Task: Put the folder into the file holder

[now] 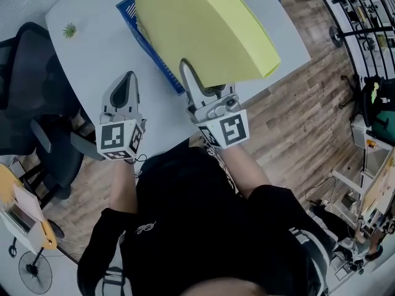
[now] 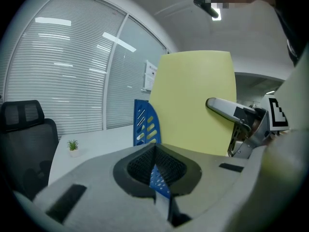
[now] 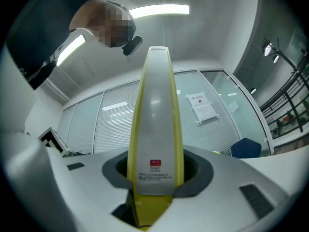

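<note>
A large yellow folder [image 1: 203, 29] hangs tilted above the white table [image 1: 99, 48], with my right gripper [image 1: 188, 69] shut on its lower end. In the right gripper view its grey spine [image 3: 154, 129] rises straight up between the jaws. The blue slotted file holder [image 1: 154, 57] stands on the table directly under the folder, mostly hidden by it. My left gripper [image 1: 128, 82] hovers to the left of the holder, shut and holding nothing. From the left gripper view, the folder [image 2: 193, 100] stands behind the holder [image 2: 145, 122], with the right gripper [image 2: 231, 112] at its right edge.
A small potted plant [image 1: 69, 29] sits at the table's far left corner. A black office chair [image 1: 31, 103] stands left of the table. Wooden floor lies to the right, with shelving [image 1: 370, 17] and equipment beyond. A floor fan [image 1: 34, 270] is at lower left.
</note>
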